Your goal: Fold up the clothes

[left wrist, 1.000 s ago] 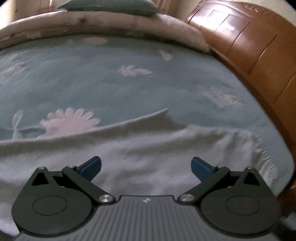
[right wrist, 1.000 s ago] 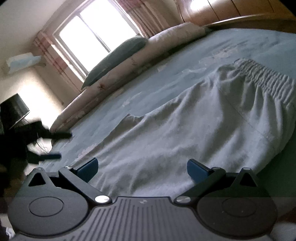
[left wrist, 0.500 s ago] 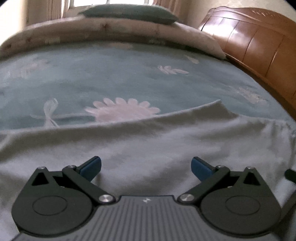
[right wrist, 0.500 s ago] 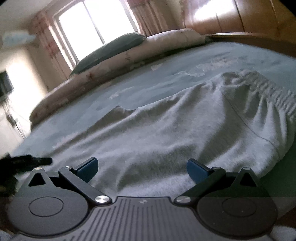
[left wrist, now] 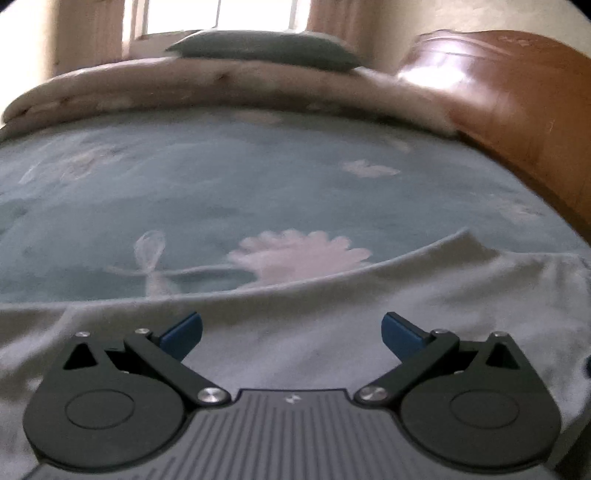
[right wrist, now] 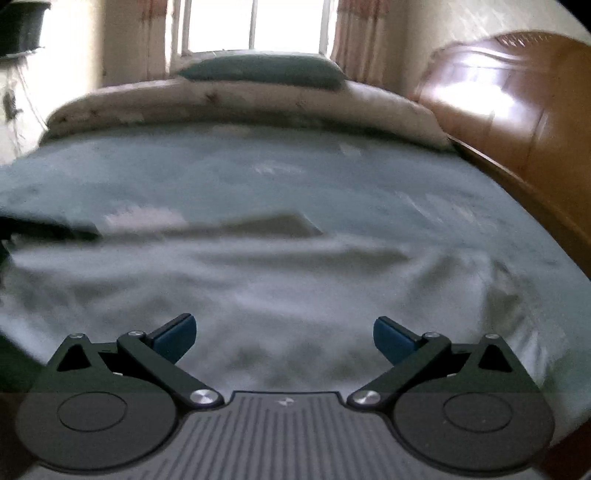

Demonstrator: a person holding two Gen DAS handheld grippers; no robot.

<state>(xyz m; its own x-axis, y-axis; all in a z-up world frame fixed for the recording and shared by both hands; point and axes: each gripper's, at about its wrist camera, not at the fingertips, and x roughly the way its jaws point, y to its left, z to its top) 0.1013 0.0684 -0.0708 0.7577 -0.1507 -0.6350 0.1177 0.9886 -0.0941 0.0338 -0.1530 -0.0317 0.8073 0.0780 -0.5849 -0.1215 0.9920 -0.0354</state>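
Observation:
A pair of light grey trousers lies spread across the near part of the teal flowered bedsheet. My left gripper hovers low over the grey cloth, open, with nothing between its blue pads. In the right wrist view the same grey garment fills the foreground, its gathered waistband bunched at the right. My right gripper is open too and holds nothing. The view is motion-blurred.
A rolled beige quilt with a teal pillow on top lies along the far side under a bright window. A wooden headboard runs along the right edge. A dark shape shows at the left edge in the right wrist view.
Both cameras have swung so the window and quilt now face straight ahead. The right view turned most, from the waistband towards the bed's middle. Both grippers stayed open.

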